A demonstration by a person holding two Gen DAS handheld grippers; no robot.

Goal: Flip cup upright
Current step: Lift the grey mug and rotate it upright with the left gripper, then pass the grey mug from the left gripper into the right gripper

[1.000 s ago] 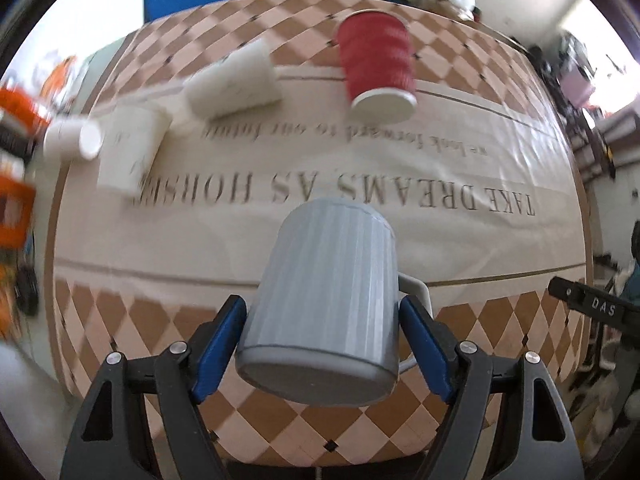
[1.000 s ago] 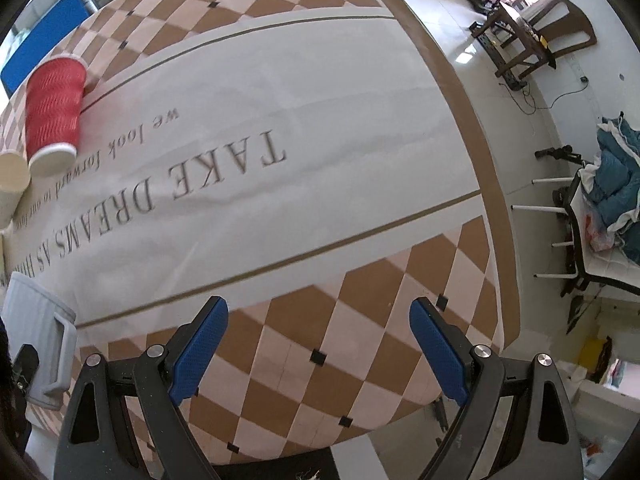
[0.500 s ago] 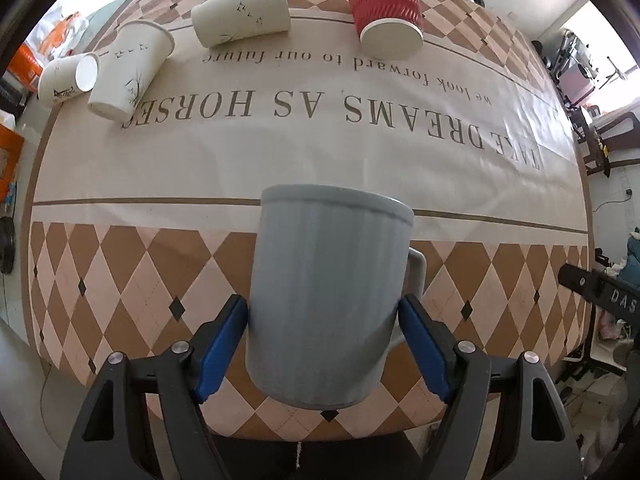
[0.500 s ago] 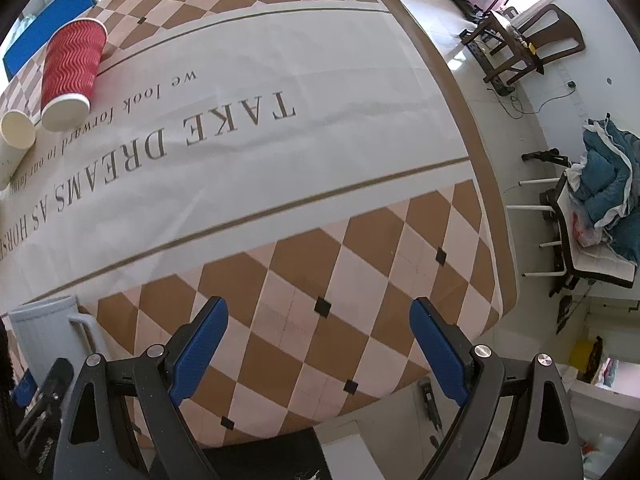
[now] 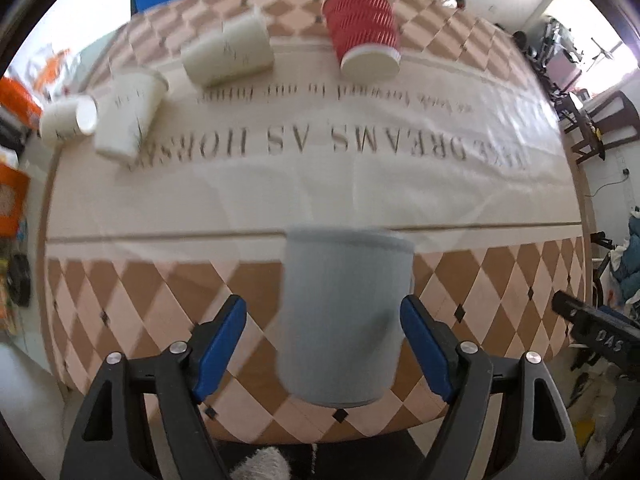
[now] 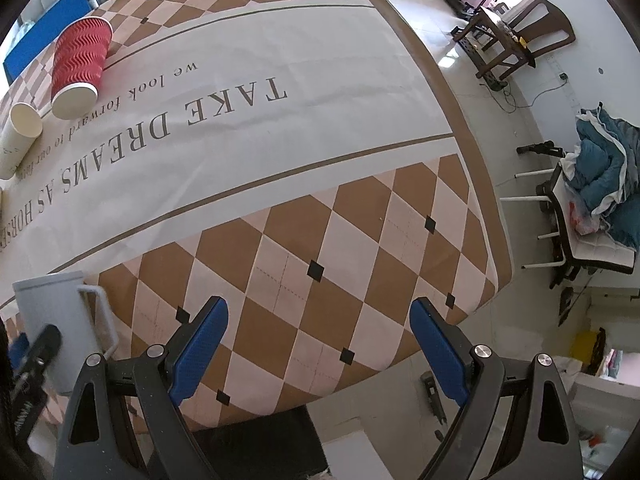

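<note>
- Mug (image 5: 344,316), grey and ribbed, stands rim-up on the checked border of the tablecloth (image 5: 280,196), near the table's front edge; from the right wrist view its handle (image 6: 102,320) sticks out to the side.
- Left gripper (image 5: 322,344) sits around it with the jaws spread: daylight shows between the left blue pad (image 5: 222,344) and the mug wall, while the right pad (image 5: 424,344) looks close to the wall or just brushing it. It grips nothing, as far as I can judge.
- Step in hand, to my eye, is the release: the flip looks done and the mug seems set down. What the next move calls for is a straight pull back, without clipping the wall or handle and tipping it again.
- Right gripper (image 6: 318,350) hangs wide open over the checked border, holding nothing, well apart from the mug.
- Further back lie a red ripple cup (image 5: 362,36) and three pale paper cups (image 5: 228,54), all on their sides, so more flipping may wait.
- Hard to make out: the left view is motion-blurred, so the mug's base contact with the cloth is uncertain, and its handle is hidden there. In the right view the mug is cut off by the frame edge and partly covered by the left tool.
</note>
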